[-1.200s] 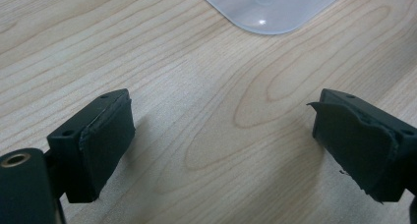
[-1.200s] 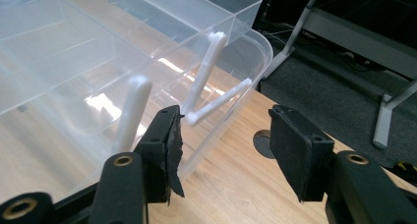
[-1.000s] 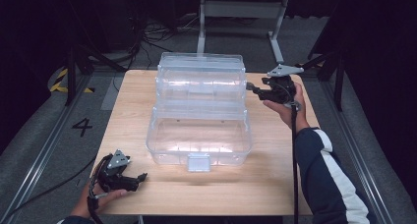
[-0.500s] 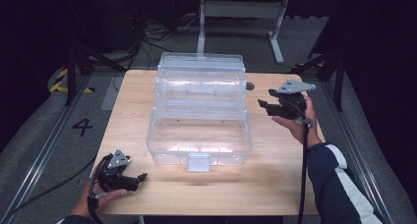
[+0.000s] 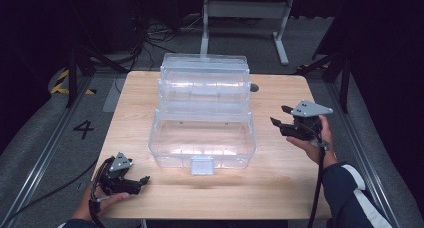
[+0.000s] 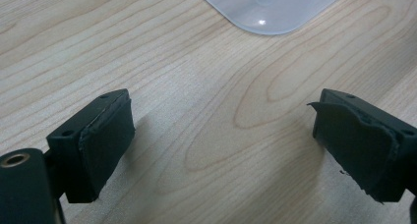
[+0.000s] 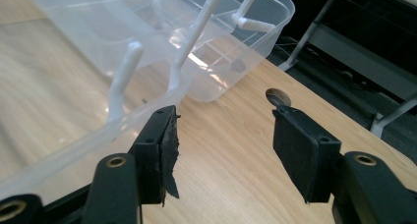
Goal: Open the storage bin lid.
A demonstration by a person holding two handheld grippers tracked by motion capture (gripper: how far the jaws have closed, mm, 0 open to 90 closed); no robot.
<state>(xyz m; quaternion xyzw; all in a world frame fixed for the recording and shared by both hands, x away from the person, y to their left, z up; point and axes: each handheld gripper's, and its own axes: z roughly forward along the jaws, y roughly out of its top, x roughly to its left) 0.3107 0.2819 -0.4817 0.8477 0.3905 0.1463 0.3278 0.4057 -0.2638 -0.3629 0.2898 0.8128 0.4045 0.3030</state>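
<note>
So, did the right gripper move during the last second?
Yes. The right gripper has pulled away from the clear box, toward the person and the table's right edge, and is now beside the lower tray, jaws open.

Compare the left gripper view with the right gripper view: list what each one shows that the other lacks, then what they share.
Left gripper view: one rounded corner of the clear plastic box lying flat on the wood.
Right gripper view: the box's open tiers and white hinge arms, a round hole in the table, and a metal stand beyond the edge.
Both: the wooden table and open, empty black jaws.
</note>
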